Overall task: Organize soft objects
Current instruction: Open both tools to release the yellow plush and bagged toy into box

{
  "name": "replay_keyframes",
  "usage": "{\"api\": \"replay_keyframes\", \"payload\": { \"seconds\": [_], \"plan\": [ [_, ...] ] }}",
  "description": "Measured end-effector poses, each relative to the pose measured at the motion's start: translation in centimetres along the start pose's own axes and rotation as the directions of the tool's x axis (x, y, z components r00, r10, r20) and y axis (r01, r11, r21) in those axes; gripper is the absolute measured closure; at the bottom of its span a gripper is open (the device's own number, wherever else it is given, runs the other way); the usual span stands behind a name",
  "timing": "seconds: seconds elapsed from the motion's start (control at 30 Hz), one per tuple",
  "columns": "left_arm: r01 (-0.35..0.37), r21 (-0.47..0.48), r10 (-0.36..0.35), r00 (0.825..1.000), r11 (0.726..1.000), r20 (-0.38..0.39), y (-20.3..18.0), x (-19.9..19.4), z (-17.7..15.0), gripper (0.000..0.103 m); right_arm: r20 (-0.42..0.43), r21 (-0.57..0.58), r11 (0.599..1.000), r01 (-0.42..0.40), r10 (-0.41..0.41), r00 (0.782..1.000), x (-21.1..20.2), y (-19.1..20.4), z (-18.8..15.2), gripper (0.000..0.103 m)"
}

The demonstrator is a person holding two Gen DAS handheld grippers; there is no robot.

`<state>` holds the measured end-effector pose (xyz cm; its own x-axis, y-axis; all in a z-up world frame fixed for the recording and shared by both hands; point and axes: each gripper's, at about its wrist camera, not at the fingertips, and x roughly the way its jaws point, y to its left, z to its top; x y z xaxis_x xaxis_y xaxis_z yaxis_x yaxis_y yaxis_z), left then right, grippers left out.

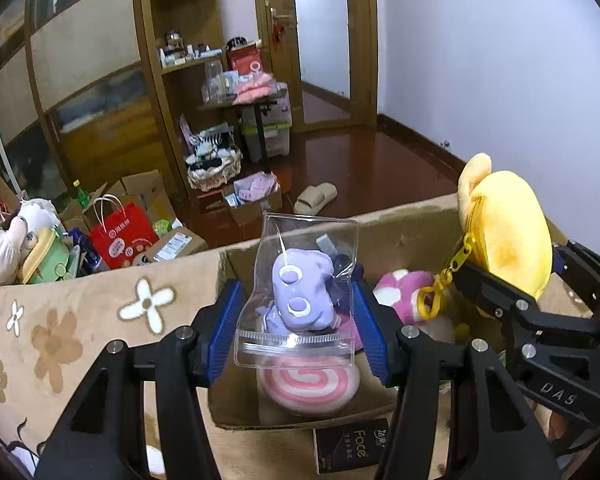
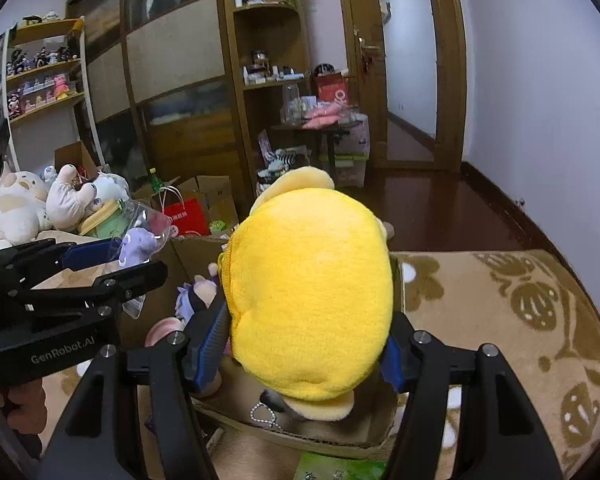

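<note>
My left gripper [image 1: 296,312] is shut on a clear zip bag with a purple plush toy [image 1: 300,296] inside, held above an open cardboard box [image 1: 400,236]. In the box lie a pink swirl plush [image 1: 308,390] and a pink-and-white plush [image 1: 404,292]. My right gripper [image 2: 306,344] is shut on a round yellow plush [image 2: 312,292] with a yellow clasp [image 1: 436,292], held over the same box [image 2: 328,436]. The left gripper with the bag [image 2: 140,240] shows at the left of the right wrist view.
The box sits on a beige flowered blanket [image 1: 60,332]. Plush animals [image 2: 40,204] are piled at the left. A red paper bag [image 1: 122,236], cartons, a basket [image 1: 214,168] and a slipper [image 1: 314,198] lie on the dark wooden floor. Wooden shelves stand behind.
</note>
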<state>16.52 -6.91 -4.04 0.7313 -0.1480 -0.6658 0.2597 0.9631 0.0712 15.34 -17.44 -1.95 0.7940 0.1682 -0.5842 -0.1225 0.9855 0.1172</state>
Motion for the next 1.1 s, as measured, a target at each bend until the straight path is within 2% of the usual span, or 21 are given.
{"api": "replay_keyframes", "payload": {
  "seconds": [0.33,0.57,0.73,0.87,1.1],
  "plan": [
    [0.020,-0.030,-0.022,0.998,0.999,-0.054,0.4,2.0,-0.9,0.048,-0.047,0.051,0.999,-0.003,0.005,0.999,1.7,-1.4,-0.8,0.033],
    [0.009,-0.063,-0.011,1.000,0.998,-0.021,1.1,1.6,-0.8,0.048,-0.048,0.028,1.000,-0.001,0.002,0.999,1.8,-1.1,-1.0,0.031],
    [0.001,-0.066,-0.004,0.999,0.998,-0.042,1.5,1.6,-0.8,0.046,-0.045,0.028,1.000,-0.011,0.012,0.999,1.6,-1.0,-1.0,0.026],
    [-0.008,-0.073,0.006,0.999,0.997,-0.033,1.7,1.0,-0.7,0.035,-0.036,0.035,0.999,-0.008,0.009,0.999,1.0,-1.1,-1.0,0.019],
    [-0.020,-0.067,0.019,1.000,0.998,-0.017,1.7,-0.6,-0.7,0.026,-0.015,0.065,0.998,0.000,0.001,1.000,-0.6,-1.5,-0.8,0.009]
  ]
}}
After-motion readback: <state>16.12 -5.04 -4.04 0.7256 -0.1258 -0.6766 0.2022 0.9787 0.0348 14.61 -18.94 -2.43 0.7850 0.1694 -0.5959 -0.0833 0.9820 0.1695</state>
